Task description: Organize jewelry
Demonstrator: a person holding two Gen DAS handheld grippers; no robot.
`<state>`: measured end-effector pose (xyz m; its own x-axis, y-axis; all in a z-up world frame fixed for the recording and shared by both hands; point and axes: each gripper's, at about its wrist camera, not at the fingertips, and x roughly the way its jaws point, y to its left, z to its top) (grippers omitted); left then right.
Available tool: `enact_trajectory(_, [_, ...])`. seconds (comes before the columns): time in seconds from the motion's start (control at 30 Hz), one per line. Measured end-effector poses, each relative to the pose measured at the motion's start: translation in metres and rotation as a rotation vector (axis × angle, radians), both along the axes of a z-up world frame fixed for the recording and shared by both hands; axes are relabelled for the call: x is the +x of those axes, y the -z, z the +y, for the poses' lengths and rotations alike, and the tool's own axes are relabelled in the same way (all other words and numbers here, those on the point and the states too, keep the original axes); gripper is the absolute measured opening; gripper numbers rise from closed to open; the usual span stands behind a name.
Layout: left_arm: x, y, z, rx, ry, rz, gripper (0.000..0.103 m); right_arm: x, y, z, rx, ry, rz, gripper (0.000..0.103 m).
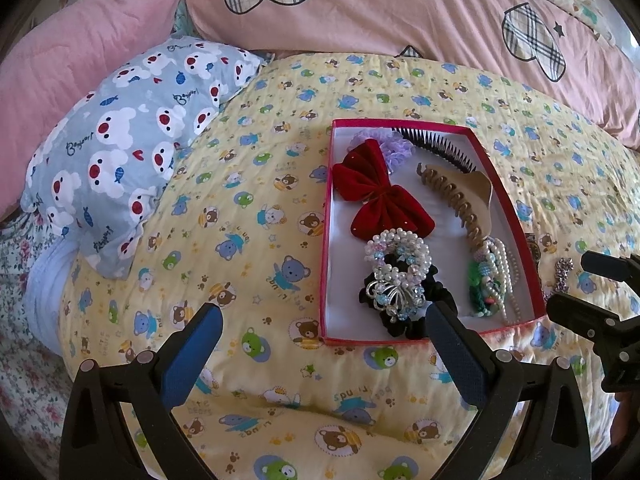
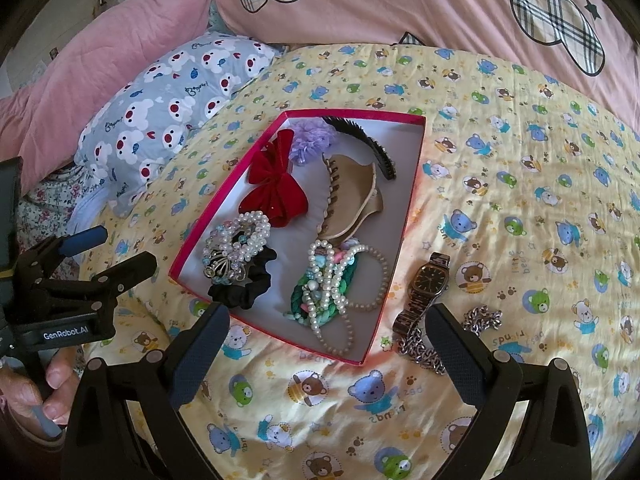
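I'm looking at a bedroom in a home: a bed under a yellow teddy-bear quilt, a pink duvet with plaid hearts at twelve o'clock, and a blue bear-print pillow at ten o'clock.

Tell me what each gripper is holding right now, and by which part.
Nothing is held. The left gripper and the right gripper both stand open and empty above the quilt; the watch lies loose beside the red box.
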<state>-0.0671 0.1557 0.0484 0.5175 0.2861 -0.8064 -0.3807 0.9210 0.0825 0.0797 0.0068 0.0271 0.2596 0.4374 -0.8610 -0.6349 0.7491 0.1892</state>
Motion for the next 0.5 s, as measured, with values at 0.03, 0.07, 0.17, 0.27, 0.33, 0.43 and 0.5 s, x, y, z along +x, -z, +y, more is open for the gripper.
enact_trajectory(0.03, [0.0004,0.0007,0.0007,-0.003,0.000,0.001,0.103,0.0002,0.0002,-0.0001,0.000,-0.001,0.000,0.099])
enact_trajectory(0.07, [0.0008,0.0013,0.0008,-0.005,0.000,0.001,0.103,0.0001,0.0000,0.0000,-0.002,-0.001,0.001,0.099])
enact_trajectory(0.17, [0.0018,0.0027,0.0013,-0.005,0.001,0.002,0.103,0.0008,0.0012,-0.0003,-0.004,-0.001,0.001,0.099])
enact_trajectory(0.27, [0.0022,0.0035,0.0006,-0.003,0.002,0.002,0.103,0.0021,0.0019,-0.0010,-0.004,0.003,0.004,0.099])
enact_trajectory(0.33, [0.0026,0.0039,0.0005,-0.002,0.003,0.002,0.103,0.0025,0.0020,-0.0011,-0.004,0.006,0.006,0.099])
enact_trajectory(0.43, [0.0030,0.0042,0.0001,-0.002,0.004,0.002,0.102,0.0027,0.0023,-0.0013,-0.005,0.006,0.006,0.099])
enact_trajectory(0.5, [0.0033,0.0042,0.0000,0.000,0.003,0.003,0.102,0.0028,0.0024,-0.0014,-0.005,0.006,0.006,0.099])
